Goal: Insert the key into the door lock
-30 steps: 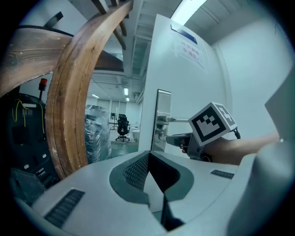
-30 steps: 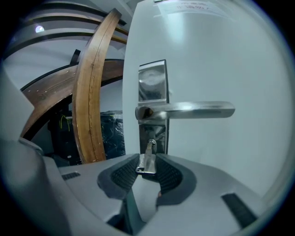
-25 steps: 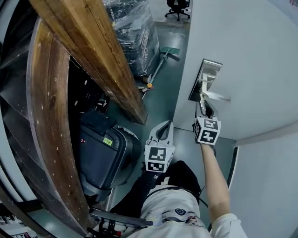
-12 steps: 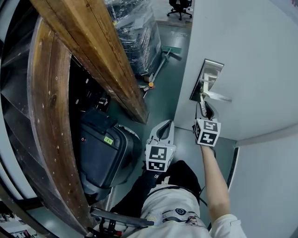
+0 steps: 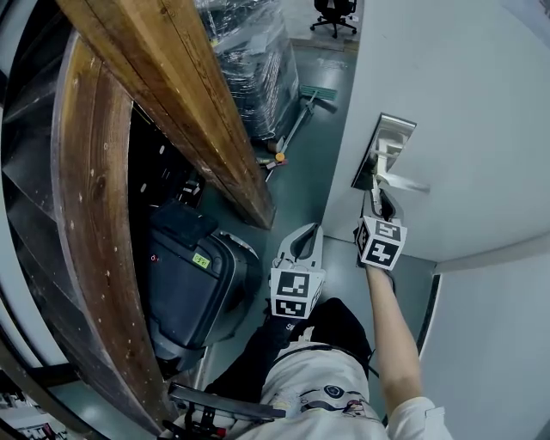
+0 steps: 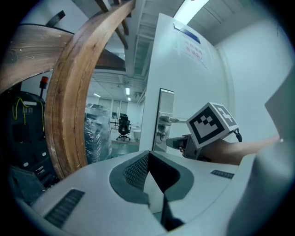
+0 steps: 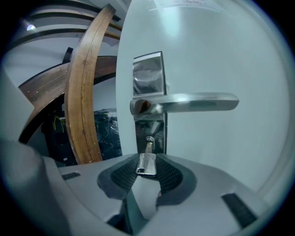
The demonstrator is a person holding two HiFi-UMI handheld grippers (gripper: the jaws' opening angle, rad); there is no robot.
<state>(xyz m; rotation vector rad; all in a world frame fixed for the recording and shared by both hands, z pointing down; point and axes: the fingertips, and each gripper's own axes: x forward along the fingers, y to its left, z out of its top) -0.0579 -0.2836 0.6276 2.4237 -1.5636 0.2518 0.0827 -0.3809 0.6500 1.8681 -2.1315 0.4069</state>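
Note:
A white door [image 5: 468, 103] carries a metal lock plate [image 7: 148, 78] with a lever handle [image 7: 189, 103]. Below the handle, the silver key [image 7: 147, 162] has its blade in the keyhole [image 7: 150, 139]. My right gripper [image 7: 146, 169] is shut on the key's flat head, one pad on each side. From the head view this gripper [image 5: 375, 200] reaches up to the lock plate [image 5: 383, 151]. My left gripper [image 5: 306, 234] hangs lower, to the left of the door edge, away from the lock. Its jaws [image 6: 148, 154] are shut with nothing between them.
A big curved wooden beam [image 5: 172, 112] runs along the left. Beneath it stands a black case [image 5: 193, 288]. Farther back are a plastic-wrapped pallet [image 5: 249, 69], a broom [image 5: 301, 107] on the floor and an office chair [image 5: 331, 13].

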